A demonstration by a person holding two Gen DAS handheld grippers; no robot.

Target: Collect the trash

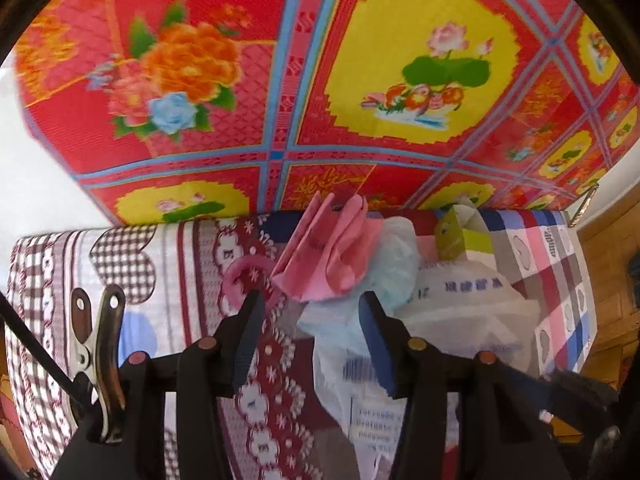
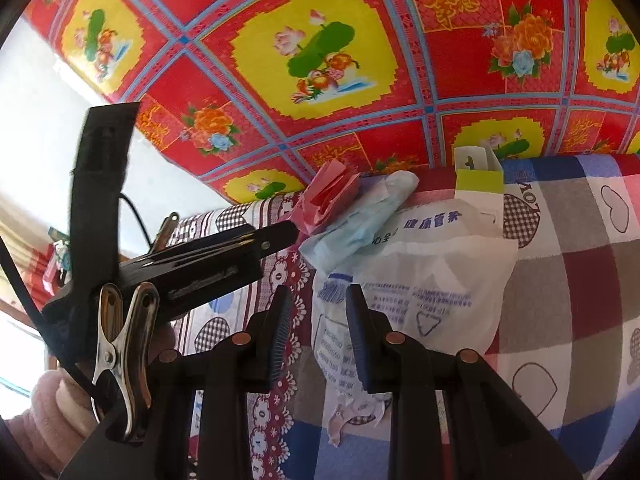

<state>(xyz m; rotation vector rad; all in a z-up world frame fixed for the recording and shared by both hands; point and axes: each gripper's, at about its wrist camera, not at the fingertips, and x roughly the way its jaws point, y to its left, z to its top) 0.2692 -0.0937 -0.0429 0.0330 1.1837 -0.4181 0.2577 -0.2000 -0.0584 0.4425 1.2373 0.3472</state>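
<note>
R view shows left gripper (image 2: 294, 232) at pink paper (image 2: 328, 196); L doesn't.

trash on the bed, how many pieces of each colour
pink folded paper: 1
light blue crumpled tissue: 1
white printed plastic bag: 1
yellow-green and white small carton: 1
torn white scrap: 1
total: 5
</note>
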